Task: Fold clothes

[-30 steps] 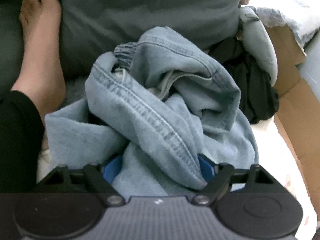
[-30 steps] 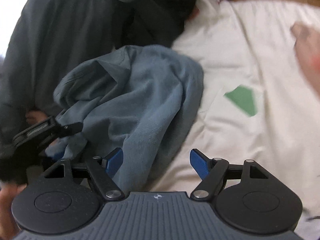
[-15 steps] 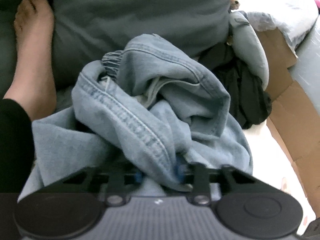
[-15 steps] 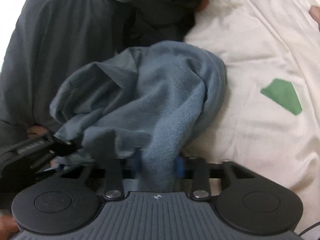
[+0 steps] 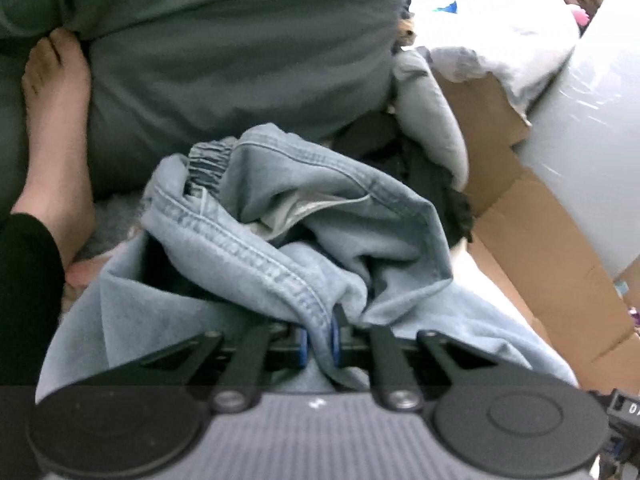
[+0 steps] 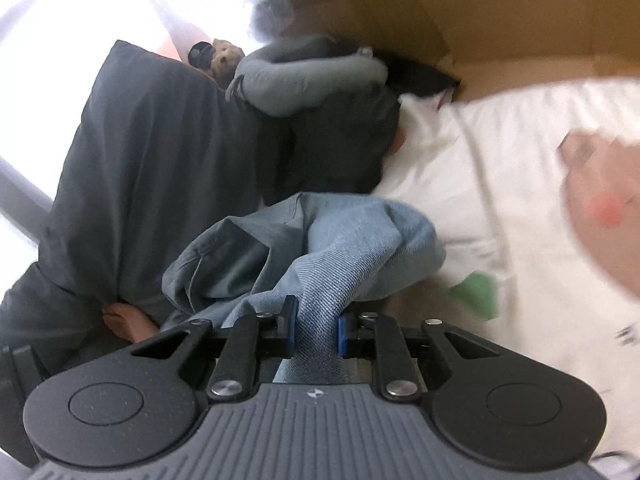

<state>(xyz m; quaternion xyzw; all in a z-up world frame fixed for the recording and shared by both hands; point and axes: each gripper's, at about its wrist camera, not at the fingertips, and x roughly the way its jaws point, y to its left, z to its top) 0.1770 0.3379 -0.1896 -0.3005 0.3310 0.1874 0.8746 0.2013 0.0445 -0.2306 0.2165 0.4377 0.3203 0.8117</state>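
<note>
The white bed sheet is left bare toward its right edge, bounded at the far side by cardboard. The crumpled jeans are heaped against the dark pillow. A stitched seam is pinched by the left gripper, nearly closed; a denim fold is clamped likewise by the right gripper.

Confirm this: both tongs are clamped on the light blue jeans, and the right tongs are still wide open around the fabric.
Not quite. The right tongs are shut on the jeans, as the right wrist view shows: denim is pinched between the blue pads. The left tongs are clamped on the jeans too.
</note>
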